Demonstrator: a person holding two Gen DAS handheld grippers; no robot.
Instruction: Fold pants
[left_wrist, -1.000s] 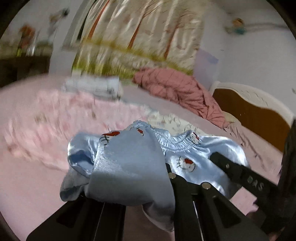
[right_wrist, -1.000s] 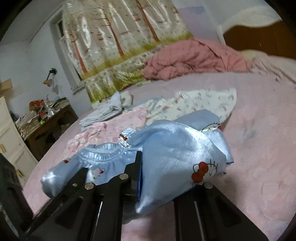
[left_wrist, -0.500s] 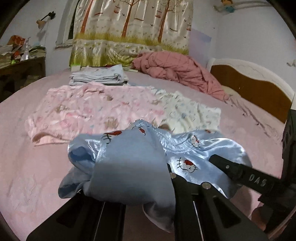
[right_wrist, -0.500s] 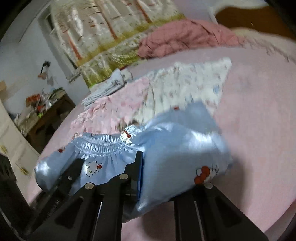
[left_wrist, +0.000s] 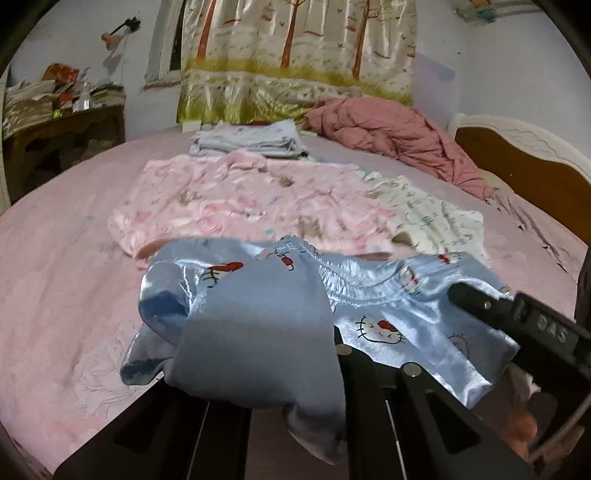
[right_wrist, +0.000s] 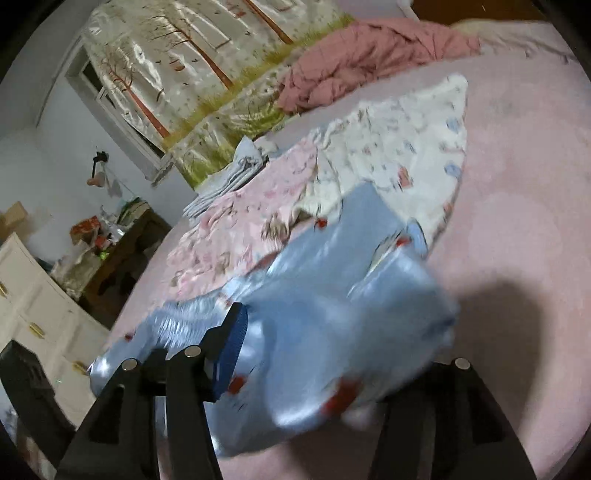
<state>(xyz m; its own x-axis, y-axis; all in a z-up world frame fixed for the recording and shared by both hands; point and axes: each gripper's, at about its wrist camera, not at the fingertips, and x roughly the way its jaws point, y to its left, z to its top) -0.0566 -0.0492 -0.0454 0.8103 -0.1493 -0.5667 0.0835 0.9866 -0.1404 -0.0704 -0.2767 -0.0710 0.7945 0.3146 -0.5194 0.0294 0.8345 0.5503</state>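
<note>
Shiny light-blue pants with a cat print (left_wrist: 384, 314) lie bunched on the pink bed, waistband across the middle. My left gripper (left_wrist: 295, 373) is shut on one end of the pants; the cloth drapes over and hides the left finger. In the right wrist view the same pants (right_wrist: 332, 321) are blurred. My right gripper (right_wrist: 332, 354) has its fingers spread wide, and the cloth lies loose between them. The right gripper's black finger (left_wrist: 517, 317) also shows in the left wrist view, resting on the pants.
A pink patterned garment (left_wrist: 240, 199) and a white printed one (left_wrist: 436, 218) lie spread just beyond the pants. A folded grey stack (left_wrist: 251, 142) and a crumpled rose quilt (left_wrist: 388, 129) sit farther back. A wooden headboard (left_wrist: 524, 173) is on the right, a cluttered desk (left_wrist: 55, 122) on the left.
The pants have come down from mid-air onto the bed near the pink garment. My right gripper has opened and let the cloth go. My left gripper still holds its end.
</note>
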